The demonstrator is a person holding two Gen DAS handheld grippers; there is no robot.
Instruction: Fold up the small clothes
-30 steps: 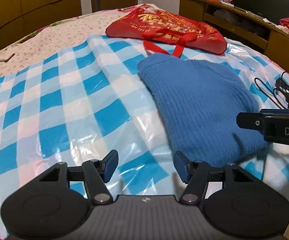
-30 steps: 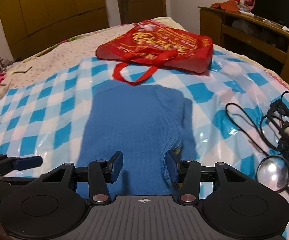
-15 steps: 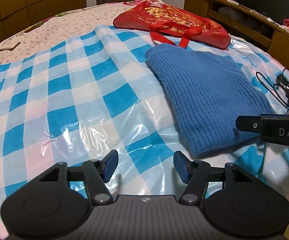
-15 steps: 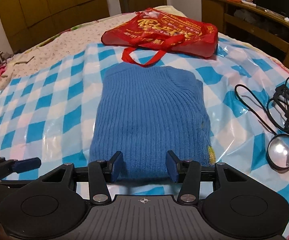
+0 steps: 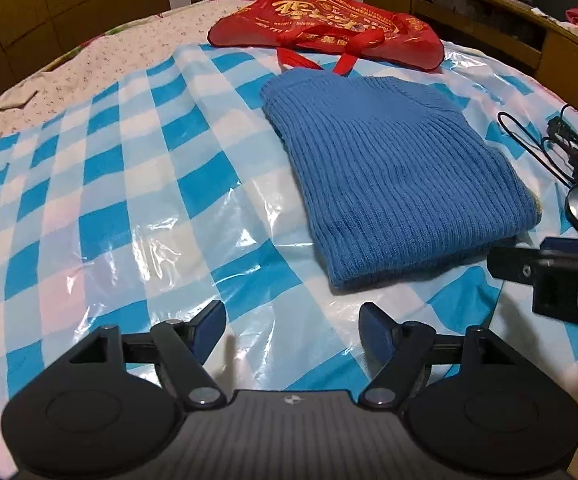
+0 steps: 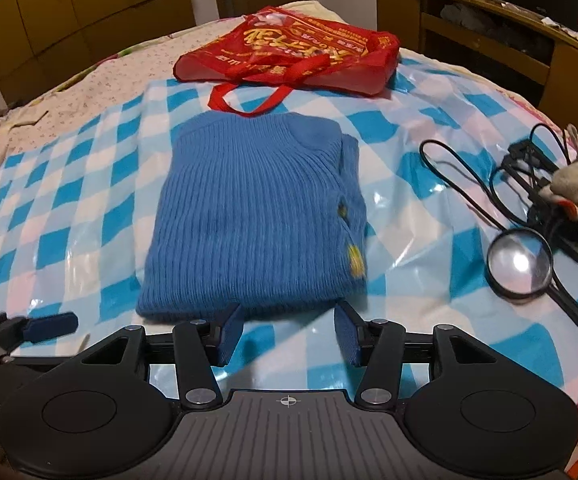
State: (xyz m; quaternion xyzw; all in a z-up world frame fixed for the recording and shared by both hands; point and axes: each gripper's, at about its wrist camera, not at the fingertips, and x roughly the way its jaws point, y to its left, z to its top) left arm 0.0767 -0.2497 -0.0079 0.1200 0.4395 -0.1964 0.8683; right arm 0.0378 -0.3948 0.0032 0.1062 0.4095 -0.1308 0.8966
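A blue ribbed knit sweater (image 5: 385, 176) lies folded into a flat rectangle on the blue-and-white checked plastic sheet (image 5: 129, 200); it also shows in the right wrist view (image 6: 253, 216). My left gripper (image 5: 292, 330) is open and empty, just short of the sweater's near left corner. My right gripper (image 6: 287, 336) is open and empty, at the sweater's near edge, not touching it. The right gripper's side shows in the left wrist view (image 5: 549, 276). The left gripper's fingertips (image 6: 49, 326) show in the right wrist view.
A red shopping bag (image 6: 289, 52) lies beyond the sweater, its handle touching the collar edge. Black cables (image 6: 469, 188), a magnifying glass (image 6: 519, 264) and a small plush toy (image 6: 577, 196) lie to the right. A wooden desk (image 6: 489, 28) stands at the back right.
Both grippers have drawn back toward me from the sweater, which now lies whole in view. The right gripper's fingers, over the sweater's near edge before, are now clear of it.
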